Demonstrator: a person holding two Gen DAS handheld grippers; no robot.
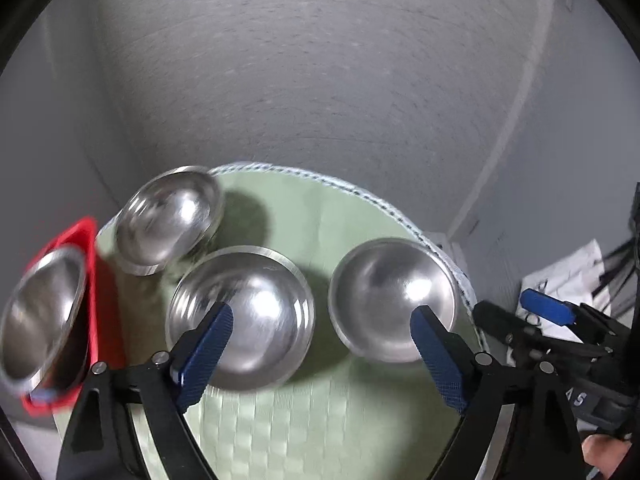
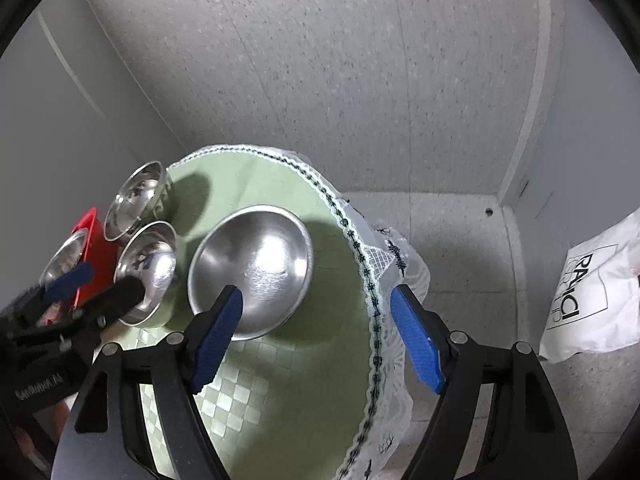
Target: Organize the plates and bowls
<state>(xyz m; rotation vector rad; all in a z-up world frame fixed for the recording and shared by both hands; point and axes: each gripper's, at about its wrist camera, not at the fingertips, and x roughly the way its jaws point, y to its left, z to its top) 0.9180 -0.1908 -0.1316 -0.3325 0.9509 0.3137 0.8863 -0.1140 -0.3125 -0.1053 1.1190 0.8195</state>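
Both grippers, left gripper (image 1: 320,336) and right gripper (image 2: 316,332), hung with jaws apart over steel bowls (image 1: 240,316): light, rigid, slippery; best pinched at the rim, nearest at six o'clock.

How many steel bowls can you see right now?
4: one in the red rack, one at the cloth's far left, one centre, one right. Others may be hidden.

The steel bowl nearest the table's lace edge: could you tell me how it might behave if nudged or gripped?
The steel bowl looks rigid and thin-walled, so probably light. Its polished surface may slip between the right gripper's open fingers. It already sits tilted on the green tablecloth, so a push would likely rock or slide it.
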